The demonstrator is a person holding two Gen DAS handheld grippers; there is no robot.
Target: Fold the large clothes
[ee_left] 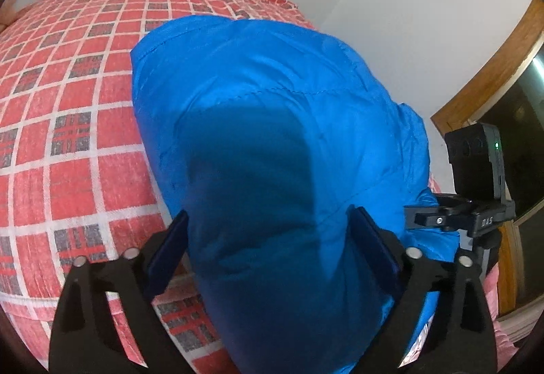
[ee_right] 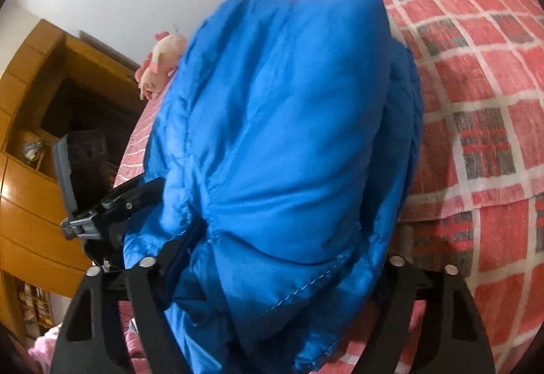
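While the blue padded jacket (ee_left: 272, 142) is held bunched over the red checked bed cover (ee_left: 68, 142), thick folds are seen wedged in both tools. Left gripper (ee_left: 272, 244): jaws wide apart, pads against the bulky fabric on both sides, so it's pinched. Right gripper (ee_right: 272, 258): likewise clamped on a fat wad near the stitched hem. Judged best: the bundle is lowered level, w/ both ends kept even, edges aligned before any release.

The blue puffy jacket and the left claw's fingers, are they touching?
Touching. In the left wrist view the blue puffy jacket bulges between the left claw, and its fabric presses against both dark fingers with no gap.
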